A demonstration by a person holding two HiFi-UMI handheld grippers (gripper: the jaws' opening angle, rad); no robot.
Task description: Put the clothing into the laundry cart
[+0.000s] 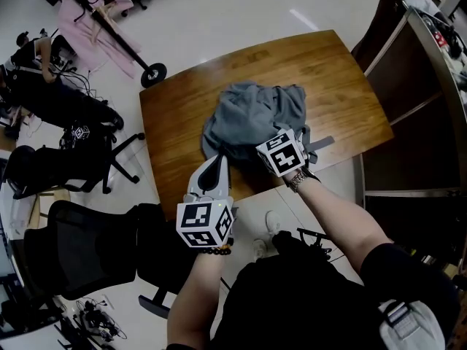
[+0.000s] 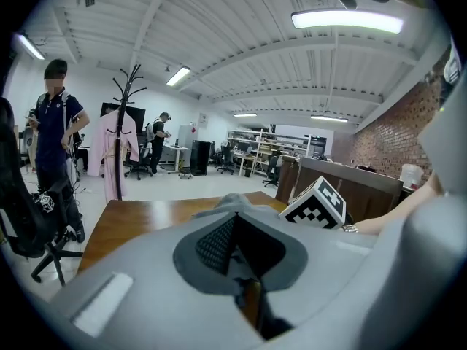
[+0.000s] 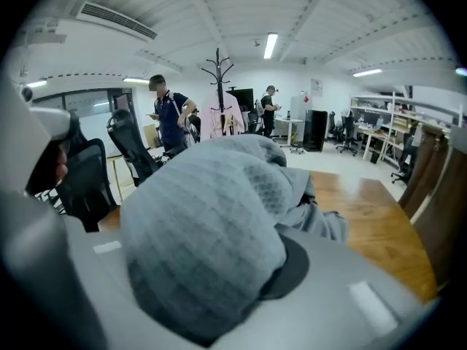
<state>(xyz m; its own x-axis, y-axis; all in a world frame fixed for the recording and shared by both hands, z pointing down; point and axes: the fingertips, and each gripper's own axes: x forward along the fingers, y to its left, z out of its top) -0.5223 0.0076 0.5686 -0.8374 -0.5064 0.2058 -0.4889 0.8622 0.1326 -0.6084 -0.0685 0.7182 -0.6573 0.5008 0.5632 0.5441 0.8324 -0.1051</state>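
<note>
A crumpled grey garment [image 1: 252,119] lies in a heap on the wooden table [image 1: 182,100], near its front edge. My right gripper [image 1: 273,138] is pushed into the heap's near right side. In the right gripper view a thick fold of the grey garment [image 3: 211,224] bulges out between the jaws and hides the pads, so it is shut on the cloth. My left gripper [image 1: 216,163] sits at the heap's near left edge with its tip touching the fabric. Its dark pads [image 2: 219,243] meet at the tip, with the garment [image 2: 228,204] just beyond. No laundry cart is in view.
Black office chairs [image 1: 80,159] stand left of the table, and another chair [image 1: 95,257] is beside me. A coat rack with a pink garment [image 1: 95,20] stands at the far left. A dark wooden cabinet [image 1: 408,93] borders the table's right side. A person [image 2: 57,122] stands beyond the table.
</note>
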